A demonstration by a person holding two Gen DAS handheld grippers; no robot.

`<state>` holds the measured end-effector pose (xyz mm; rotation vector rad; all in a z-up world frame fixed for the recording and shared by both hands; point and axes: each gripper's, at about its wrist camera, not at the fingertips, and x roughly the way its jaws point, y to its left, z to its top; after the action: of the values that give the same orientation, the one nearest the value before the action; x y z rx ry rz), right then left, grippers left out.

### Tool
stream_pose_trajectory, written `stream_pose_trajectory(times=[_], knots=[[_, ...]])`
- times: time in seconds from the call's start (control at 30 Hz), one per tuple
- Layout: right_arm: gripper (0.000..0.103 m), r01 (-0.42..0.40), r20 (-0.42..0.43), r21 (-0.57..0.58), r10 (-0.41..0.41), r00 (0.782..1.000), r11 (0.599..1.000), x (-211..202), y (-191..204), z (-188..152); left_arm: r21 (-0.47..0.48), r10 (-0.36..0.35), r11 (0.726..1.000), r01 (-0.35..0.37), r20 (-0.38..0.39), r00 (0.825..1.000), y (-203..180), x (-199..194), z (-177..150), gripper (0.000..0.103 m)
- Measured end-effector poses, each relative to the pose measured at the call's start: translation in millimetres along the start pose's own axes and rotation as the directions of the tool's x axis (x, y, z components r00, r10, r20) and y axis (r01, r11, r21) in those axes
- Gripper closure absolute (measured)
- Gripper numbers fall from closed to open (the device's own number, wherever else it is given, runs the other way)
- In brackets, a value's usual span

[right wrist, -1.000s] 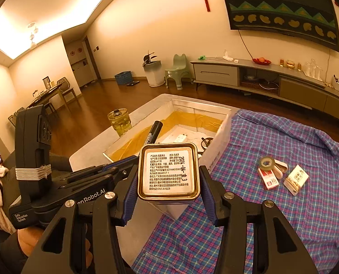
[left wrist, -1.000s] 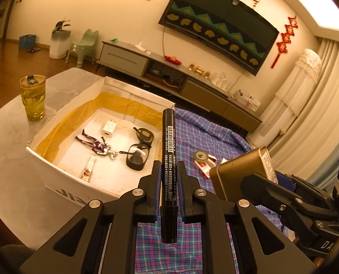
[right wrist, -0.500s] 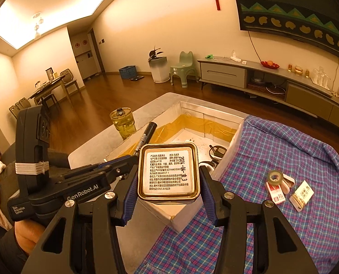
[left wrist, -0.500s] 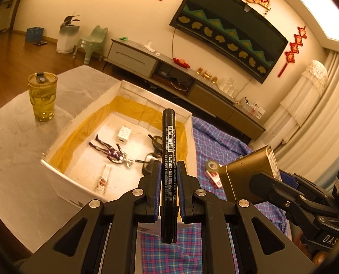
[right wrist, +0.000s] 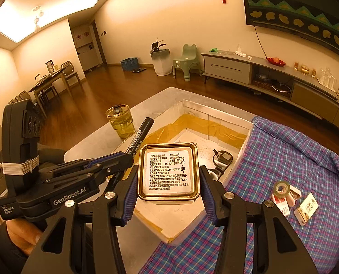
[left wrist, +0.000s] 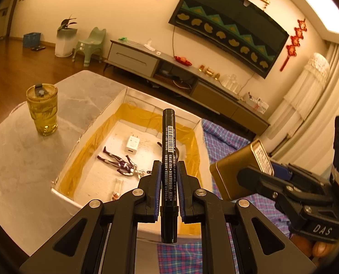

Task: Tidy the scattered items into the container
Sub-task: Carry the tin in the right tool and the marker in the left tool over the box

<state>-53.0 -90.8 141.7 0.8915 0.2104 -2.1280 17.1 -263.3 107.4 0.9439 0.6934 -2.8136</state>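
Grey bench [left wrist: 20, 159] w/ white box [left wrist: 199, 137] beside plaid cloth [right wrist: 295, 159]. Left tongs [left wrist: 169, 171] clamped narrow on black marker [left wrist: 168, 150], right tongs [right wrist: 168, 189] wide around gold tin [right wrist: 168, 171]; both carried over box, prob. for dropping in. Tape roll [right wrist: 281, 189] & packets remain on cloth.

Grey table [left wrist: 20, 159] under box [left wrist: 62, 191], cup [left wrist: 42, 109], cloth [right wrist: 295, 150]
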Motion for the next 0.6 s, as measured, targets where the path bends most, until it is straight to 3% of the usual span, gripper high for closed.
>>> stream_pose_trajectory(times=[0.6], knots=[[0.052,-0.016,-0.118,0.059,0.023,0.993,0.998,61.3,-27.9,25.9,0.186,0.007,0.982,0.030,-0.192,0.981,-0.9,41.1,11.6,0.090]])
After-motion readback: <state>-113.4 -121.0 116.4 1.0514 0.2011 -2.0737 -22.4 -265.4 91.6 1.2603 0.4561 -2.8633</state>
